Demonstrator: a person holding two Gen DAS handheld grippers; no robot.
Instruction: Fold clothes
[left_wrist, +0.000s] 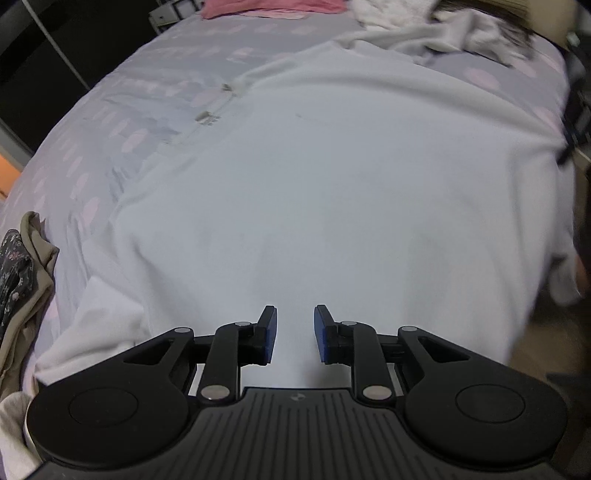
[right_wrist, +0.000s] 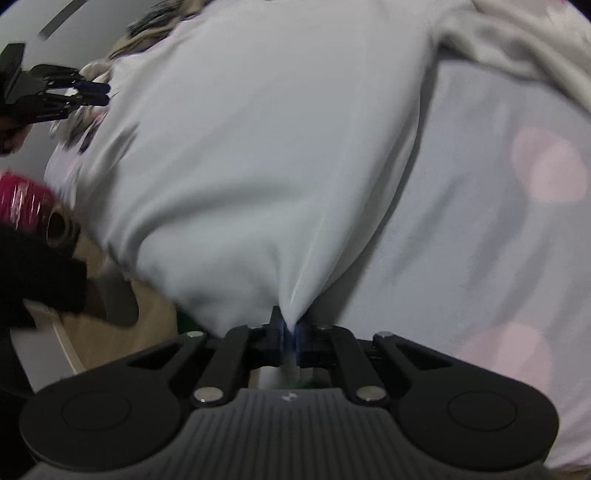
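Note:
A large white garment (left_wrist: 314, 184) lies spread over the bed, with its near edge hanging off the bedside. My left gripper (left_wrist: 295, 334) hovers above its near part, jaws a small way apart and nothing pinched between the blue pads (left_wrist: 271, 332). My right gripper (right_wrist: 291, 328) is shut on a bunched corner of the same white garment (right_wrist: 258, 147), and the cloth fans out taut from the pads. In the right wrist view the left gripper (right_wrist: 94, 92) shows at the garment's far left edge.
The bed sheet (left_wrist: 129, 110) is lilac with pink dots. A pink cloth (left_wrist: 273, 7) and a grey-white heap (left_wrist: 461, 33) lie at the far end. Beige and dark floral clothes (left_wrist: 33, 258) sit left. A cream garment (right_wrist: 517, 44) lies beside the white one. Wooden floor (right_wrist: 122, 332) shows below.

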